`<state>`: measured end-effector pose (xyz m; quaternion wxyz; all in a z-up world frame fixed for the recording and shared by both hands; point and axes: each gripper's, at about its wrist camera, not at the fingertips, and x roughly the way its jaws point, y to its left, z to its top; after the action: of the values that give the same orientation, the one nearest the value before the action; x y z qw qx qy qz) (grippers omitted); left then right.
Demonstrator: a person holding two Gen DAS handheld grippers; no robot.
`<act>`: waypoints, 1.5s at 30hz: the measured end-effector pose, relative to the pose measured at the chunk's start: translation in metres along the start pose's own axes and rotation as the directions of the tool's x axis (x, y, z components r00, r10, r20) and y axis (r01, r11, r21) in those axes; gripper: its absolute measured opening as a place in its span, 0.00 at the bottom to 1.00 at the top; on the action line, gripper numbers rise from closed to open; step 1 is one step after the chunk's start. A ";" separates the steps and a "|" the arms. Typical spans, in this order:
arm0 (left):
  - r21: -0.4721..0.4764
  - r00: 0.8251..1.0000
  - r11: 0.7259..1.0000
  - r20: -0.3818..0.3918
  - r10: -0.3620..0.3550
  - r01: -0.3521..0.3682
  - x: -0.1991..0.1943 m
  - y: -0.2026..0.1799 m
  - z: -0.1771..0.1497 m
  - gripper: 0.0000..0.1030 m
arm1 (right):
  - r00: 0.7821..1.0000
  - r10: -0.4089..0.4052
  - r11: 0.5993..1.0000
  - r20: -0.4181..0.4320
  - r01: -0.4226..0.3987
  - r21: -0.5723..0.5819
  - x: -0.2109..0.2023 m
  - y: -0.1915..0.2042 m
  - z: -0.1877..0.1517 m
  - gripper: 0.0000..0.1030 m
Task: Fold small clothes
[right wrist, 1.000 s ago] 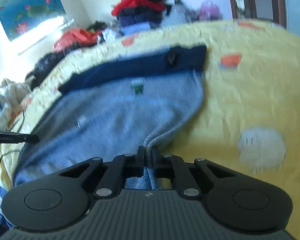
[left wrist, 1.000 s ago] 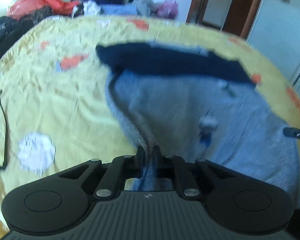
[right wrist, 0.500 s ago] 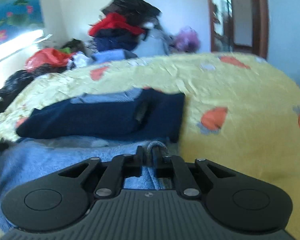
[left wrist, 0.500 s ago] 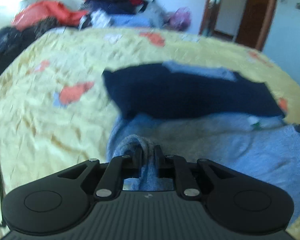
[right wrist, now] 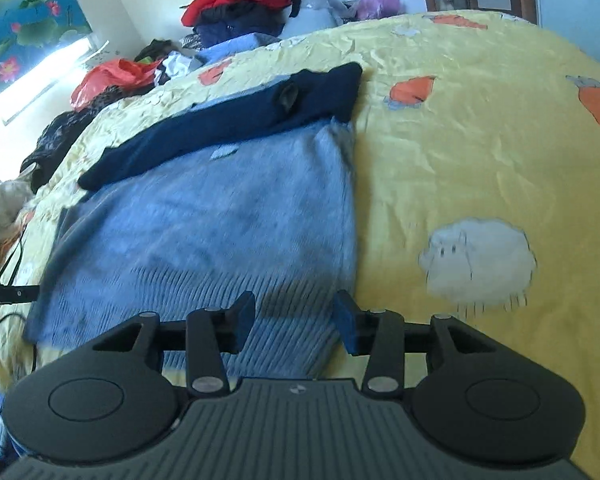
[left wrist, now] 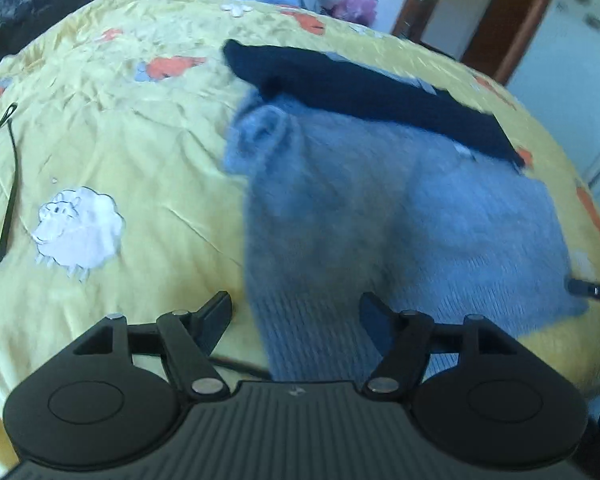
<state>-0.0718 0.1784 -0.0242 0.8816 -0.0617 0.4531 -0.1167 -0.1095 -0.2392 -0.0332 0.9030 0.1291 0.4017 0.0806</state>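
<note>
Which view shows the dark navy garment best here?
The right wrist view: the navy garment is sharp, lying full length along the far edge of the blue sweater. The left wrist view shows it blurred, as a dark strip across the sweater's top.

I see a bed under a yellow sheet printed with sheep and carrots. Beyond it, a heap of clothes sits against the white wall, a lotus poster above a bright window, and a brown wooden door frame.
</note>
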 end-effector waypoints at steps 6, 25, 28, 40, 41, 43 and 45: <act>0.057 1.000 0.998 -0.023 -0.008 0.009 0.006 -0.031 -0.004 0.16 | 0.997 -0.070 0.960 0.022 0.073 -0.272 0.004 0.049 -0.023 0.34; 0.077 0.999 0.997 0.025 -0.024 0.022 -0.017 -0.041 0.001 0.13 | 0.998 -0.004 0.986 0.057 0.013 -0.164 -0.010 0.042 -0.017 0.21; 0.050 0.996 0.997 0.065 -0.063 0.060 -0.039 -0.038 0.008 0.12 | 0.990 0.084 0.990 0.116 -0.070 -0.118 -0.035 0.038 -0.003 0.21; 0.057 0.982 0.996 0.175 -0.072 0.063 -0.096 -0.045 0.043 0.12 | 0.937 0.180 0.981 0.300 -0.148 -0.127 -0.102 0.033 0.038 0.20; 0.058 0.982 0.997 0.176 -0.060 0.051 -0.093 -0.047 0.048 0.12 | 0.938 0.177 0.981 0.299 -0.146 -0.125 -0.097 0.033 0.042 0.20; 0.072 0.980 0.997 0.194 -0.051 0.037 -0.086 -0.053 0.061 0.12 | 0.936 0.173 0.982 0.306 -0.141 -0.122 -0.091 0.034 0.045 0.20; 0.097 0.976 0.995 0.218 -0.013 -0.009 -0.080 -0.061 0.071 0.12 | 0.933 0.158 0.985 0.322 -0.126 -0.119 -0.084 0.035 0.052 0.20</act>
<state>-0.0682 0.1404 0.0935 0.9279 -0.0315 0.3472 -0.1321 -0.1280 -0.2358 0.0692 0.9545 0.1259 0.2300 0.1423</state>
